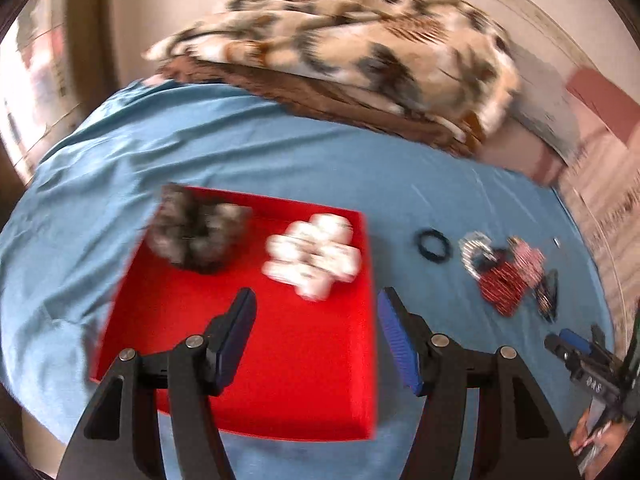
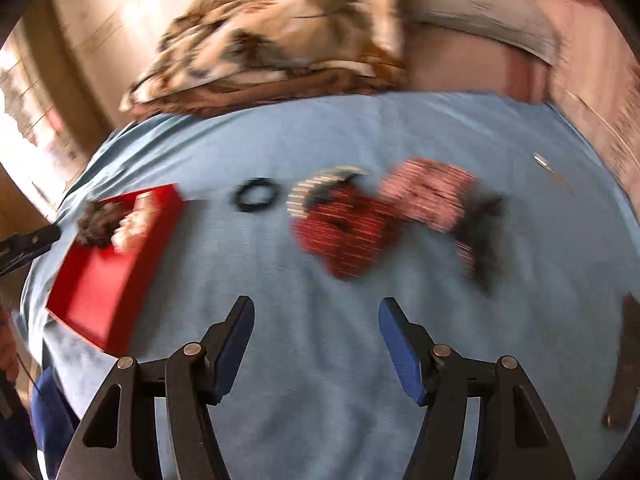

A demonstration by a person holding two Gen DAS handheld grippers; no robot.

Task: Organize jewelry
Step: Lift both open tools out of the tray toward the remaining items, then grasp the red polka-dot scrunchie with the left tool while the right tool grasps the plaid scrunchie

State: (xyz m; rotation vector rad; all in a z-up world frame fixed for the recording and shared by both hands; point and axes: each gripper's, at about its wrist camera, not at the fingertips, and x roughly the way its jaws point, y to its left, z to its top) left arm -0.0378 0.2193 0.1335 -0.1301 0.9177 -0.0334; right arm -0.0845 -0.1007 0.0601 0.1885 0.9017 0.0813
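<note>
A red tray (image 1: pixel 280 360) lies on a blue sheet and holds a furry grey scrunchie (image 1: pixel 196 232) and a white beaded piece (image 1: pixel 316 252). My left gripper (image 1: pixel 316 304) hovers open over the tray's near half with nothing between its fingers. To the right on the sheet lie a black ring-shaped band (image 1: pixel 432 244), a silver bangle (image 1: pixel 472 248), a dark red bangle stack (image 2: pixel 348 236), a pink bangle stack (image 2: pixel 432 192) and a dark clip (image 2: pixel 480 232). My right gripper (image 2: pixel 316 308) stands open above bare sheet, nearer than that pile. The red tray (image 2: pixel 104 292) shows at its left.
A folded patterned blanket (image 1: pixel 340 52) lies at the far side of the bed. A small thin metal piece (image 2: pixel 542 160) rests on the sheet at the far right. The blue sheet (image 2: pixel 320 360) is bare beneath the right gripper. Both views are motion-blurred.
</note>
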